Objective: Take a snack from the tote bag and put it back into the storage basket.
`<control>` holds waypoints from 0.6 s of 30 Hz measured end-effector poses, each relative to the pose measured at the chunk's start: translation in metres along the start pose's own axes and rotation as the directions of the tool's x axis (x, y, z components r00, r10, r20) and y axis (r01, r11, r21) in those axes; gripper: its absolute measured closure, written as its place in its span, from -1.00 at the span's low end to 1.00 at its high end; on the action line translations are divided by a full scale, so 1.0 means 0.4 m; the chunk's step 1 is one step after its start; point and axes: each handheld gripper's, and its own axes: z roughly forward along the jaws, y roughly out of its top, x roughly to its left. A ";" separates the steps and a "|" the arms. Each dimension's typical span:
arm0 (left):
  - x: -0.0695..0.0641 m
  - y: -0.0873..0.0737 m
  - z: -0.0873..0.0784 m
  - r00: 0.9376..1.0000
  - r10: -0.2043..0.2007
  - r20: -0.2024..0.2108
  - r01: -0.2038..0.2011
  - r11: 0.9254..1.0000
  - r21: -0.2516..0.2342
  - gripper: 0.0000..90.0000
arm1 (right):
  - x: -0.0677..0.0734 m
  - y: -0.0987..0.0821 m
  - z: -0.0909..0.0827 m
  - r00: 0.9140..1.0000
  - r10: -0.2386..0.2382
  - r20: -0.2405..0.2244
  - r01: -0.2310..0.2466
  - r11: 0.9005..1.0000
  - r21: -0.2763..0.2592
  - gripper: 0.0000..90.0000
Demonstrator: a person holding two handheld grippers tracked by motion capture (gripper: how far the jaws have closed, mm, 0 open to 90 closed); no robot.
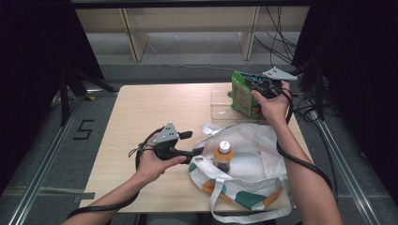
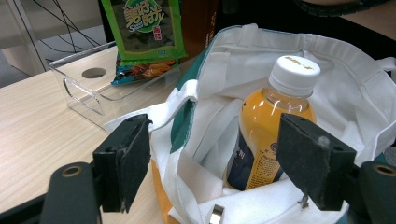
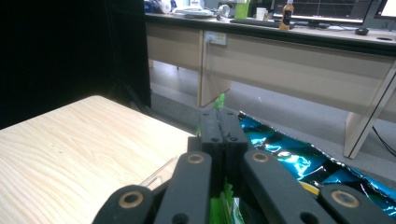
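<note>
While the green snack bag (image 1: 242, 95) is hanging upright above the far right part of the counter (image 1: 150, 112), just over the clear plastic tray (image 1: 220, 108), the right gripper (image 1: 264, 85) is pinching its top edge. In the right gripper view, its fingers (image 3: 211, 128) are pressing tightly together on the green foil, with the bag's shiny blue back spreading out below. Nearer the person, a white tote bag (image 1: 253, 154) with green and orange patches is lying open on the counter, and an orange juice bottle (image 1: 224, 154) with a white cap is standing inside it. The left gripper (image 1: 195, 152) is resting at the tote's left rim, its fingers (image 2: 128, 158) standing wide apart with the rim's cloth and the bottle between them, pressing on nothing.
</note>
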 end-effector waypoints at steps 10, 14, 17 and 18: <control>-0.003 -0.001 0.001 1.000 0.003 -0.002 -0.003 1.000 0.009 -0.43 | 0.000 -0.010 0.005 1.000 0.001 0.003 -0.001 1.000 0.018 1.00; -0.003 -0.002 0.000 1.000 0.003 -0.002 -0.003 1.000 0.010 -0.43 | 0.000 -0.012 0.008 1.000 -0.010 0.009 0.010 1.000 0.014 1.00; -0.001 -0.001 0.000 1.000 0.014 0.002 -0.014 1.000 0.009 -0.43 | 0.002 -0.021 0.010 1.000 -0.007 0.002 0.007 0.999 0.039 1.00; -0.002 -0.002 0.000 1.000 0.007 -0.001 -0.007 1.000 0.009 -0.43 | 0.002 -0.024 0.012 1.000 -0.017 0.008 0.017 0.999 0.031 1.00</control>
